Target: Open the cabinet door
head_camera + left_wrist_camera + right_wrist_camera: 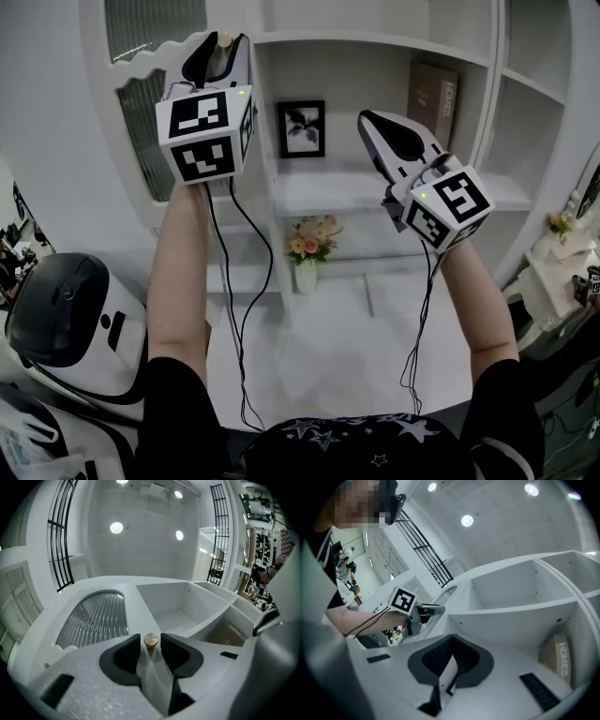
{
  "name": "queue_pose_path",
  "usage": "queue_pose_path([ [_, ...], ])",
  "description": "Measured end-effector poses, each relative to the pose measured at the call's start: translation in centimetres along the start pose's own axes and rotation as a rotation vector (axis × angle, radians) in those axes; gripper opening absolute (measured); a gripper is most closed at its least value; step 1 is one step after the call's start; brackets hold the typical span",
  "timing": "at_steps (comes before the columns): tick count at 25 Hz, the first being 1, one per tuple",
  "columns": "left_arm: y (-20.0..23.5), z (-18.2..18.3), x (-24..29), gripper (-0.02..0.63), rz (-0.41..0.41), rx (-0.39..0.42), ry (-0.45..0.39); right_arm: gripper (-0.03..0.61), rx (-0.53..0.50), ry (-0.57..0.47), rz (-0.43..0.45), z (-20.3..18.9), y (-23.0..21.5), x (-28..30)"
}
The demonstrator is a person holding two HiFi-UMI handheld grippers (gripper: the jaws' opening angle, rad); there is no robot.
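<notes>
The white cabinet door (141, 141) has a ribbed glass panel (96, 618) and a small brass knob (151, 640) at its right edge. My left gripper (151, 643) is raised to that knob (224, 40), and its dark pads close in on the knob from both sides. The right gripper view shows the left gripper (439, 609) against the door's edge. My right gripper (367, 118) hangs in front of the open shelves with its jaws together and nothing in them; its pads (440, 660) meet at the tip.
The open shelving (375, 192) to the right of the door holds a framed picture (301, 128), a brown box (432, 92) and, lower down, a vase of flowers (309, 248). A white and black machine (75, 319) stands at the lower left.
</notes>
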State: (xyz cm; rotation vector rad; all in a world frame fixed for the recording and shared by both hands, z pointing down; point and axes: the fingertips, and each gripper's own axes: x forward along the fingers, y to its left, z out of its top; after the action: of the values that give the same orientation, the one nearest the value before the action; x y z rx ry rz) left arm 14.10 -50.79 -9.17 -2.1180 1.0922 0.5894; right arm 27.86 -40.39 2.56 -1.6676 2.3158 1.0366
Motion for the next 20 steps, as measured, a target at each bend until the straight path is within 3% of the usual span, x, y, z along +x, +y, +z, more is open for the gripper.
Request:
queue_pose_path([
  [6,0.3,-0.1,0.0,0.112,0.001,-0.078,0.010,0.006,-0.001,-0.003,0.007,0.2,0.0,-0.8],
  [20,0.2,0.9,-1.2,0.092,-0.009,-0.061,0.068,0.006,0.020,-0.035,0.018,1.8,0.6,-2.1],
])
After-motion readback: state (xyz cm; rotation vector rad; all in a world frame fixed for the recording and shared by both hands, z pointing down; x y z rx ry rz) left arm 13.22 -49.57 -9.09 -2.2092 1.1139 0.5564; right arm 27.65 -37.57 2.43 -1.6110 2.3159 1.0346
